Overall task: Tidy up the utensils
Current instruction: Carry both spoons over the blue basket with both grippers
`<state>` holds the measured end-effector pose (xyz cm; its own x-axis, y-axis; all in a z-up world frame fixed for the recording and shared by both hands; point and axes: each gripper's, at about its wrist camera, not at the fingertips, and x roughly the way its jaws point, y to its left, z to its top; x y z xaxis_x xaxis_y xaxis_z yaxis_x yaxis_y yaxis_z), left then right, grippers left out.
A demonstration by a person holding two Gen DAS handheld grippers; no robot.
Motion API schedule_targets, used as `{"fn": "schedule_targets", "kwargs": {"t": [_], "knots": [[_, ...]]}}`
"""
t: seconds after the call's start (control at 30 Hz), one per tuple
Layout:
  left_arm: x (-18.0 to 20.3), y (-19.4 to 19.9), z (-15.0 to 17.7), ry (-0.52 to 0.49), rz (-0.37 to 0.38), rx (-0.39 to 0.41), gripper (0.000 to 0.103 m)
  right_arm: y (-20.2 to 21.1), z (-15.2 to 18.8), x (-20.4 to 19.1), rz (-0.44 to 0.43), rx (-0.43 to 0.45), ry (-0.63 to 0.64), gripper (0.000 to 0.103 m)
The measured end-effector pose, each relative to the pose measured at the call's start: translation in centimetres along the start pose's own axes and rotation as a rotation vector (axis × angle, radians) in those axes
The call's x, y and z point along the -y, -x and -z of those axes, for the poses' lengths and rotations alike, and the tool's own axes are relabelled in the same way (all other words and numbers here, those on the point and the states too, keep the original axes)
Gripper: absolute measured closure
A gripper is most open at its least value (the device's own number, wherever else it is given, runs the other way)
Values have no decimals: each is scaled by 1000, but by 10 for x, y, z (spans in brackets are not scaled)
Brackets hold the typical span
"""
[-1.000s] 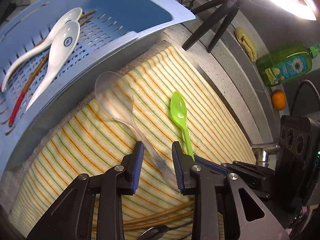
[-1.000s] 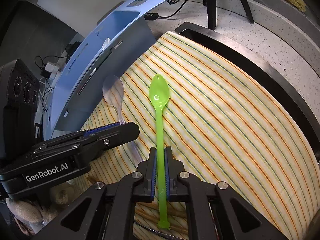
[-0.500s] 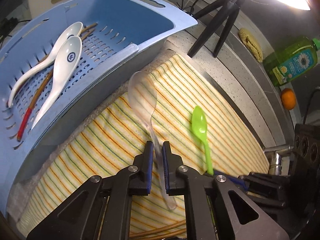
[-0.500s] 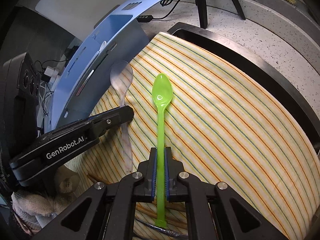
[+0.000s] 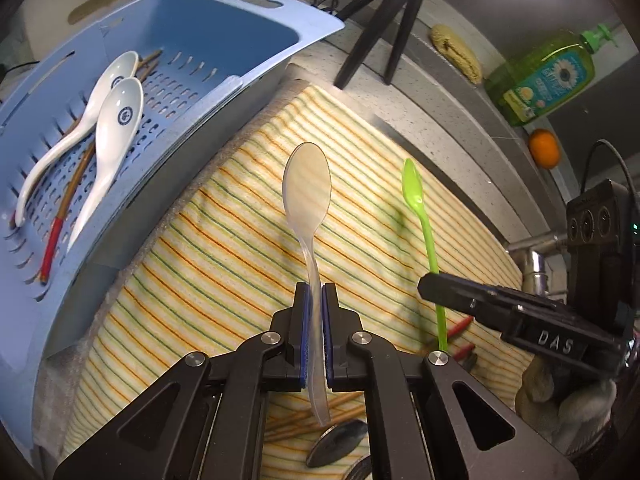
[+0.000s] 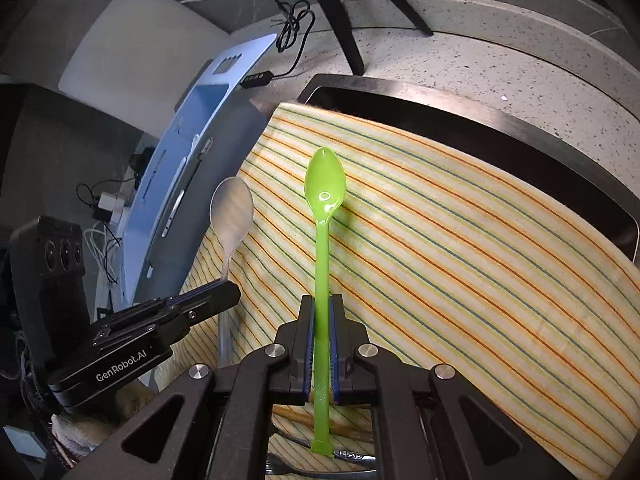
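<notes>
My left gripper [image 5: 314,300] is shut on the handle of a clear plastic spoon [image 5: 307,188] and holds it above the striped cloth [image 5: 224,264]. The clear spoon also shows in the right wrist view [image 6: 232,212]. My right gripper [image 6: 321,312] is shut on the handle of a green plastic spoon [image 6: 324,192], raised over the cloth; it also shows in the left wrist view [image 5: 414,192]. A blue slotted basket [image 5: 248,20] at the left holds two white ceramic spoons [image 5: 114,128] and chopsticks [image 5: 56,236].
Wooden chopsticks [image 5: 296,424] and a metal spoon [image 5: 340,440] lie on the cloth under my left gripper. A black tripod [image 5: 384,20], a green soap bottle [image 5: 544,80], an orange [image 5: 544,148] and a faucet [image 5: 532,256] stand along the counter at the back right.
My left gripper has shut on the clear spoon's handle and lifted it off the cloth. My right gripper has raised the green spoon a little.
</notes>
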<state>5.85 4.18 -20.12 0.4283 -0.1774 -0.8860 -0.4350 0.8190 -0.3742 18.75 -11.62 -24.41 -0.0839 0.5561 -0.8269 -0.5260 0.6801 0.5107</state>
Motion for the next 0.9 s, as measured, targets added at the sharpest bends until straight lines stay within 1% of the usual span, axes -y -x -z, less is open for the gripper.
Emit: {"fn": "schedule_targets", "kwargs": {"t": [0.2,0.37,0.6,0.73,0.9], "knots": [[-7,33,-12,-55,53,32,98,23,-5,-16,-15,76,-38,97],[-28,58,-36,-93,69,60,98,25,-12,-50,-41,120,-57,97],[-78,84,-61,-122,34,74,98,5,-33,-112,-78,147,-66,97],[-102,88,-73,-147,14,62,98,-13,-44,-148,-82,156,-66,97],[-123,82,-86,-184,6,26,98,-41,-52,-179,-67,156,-88,97]]}}
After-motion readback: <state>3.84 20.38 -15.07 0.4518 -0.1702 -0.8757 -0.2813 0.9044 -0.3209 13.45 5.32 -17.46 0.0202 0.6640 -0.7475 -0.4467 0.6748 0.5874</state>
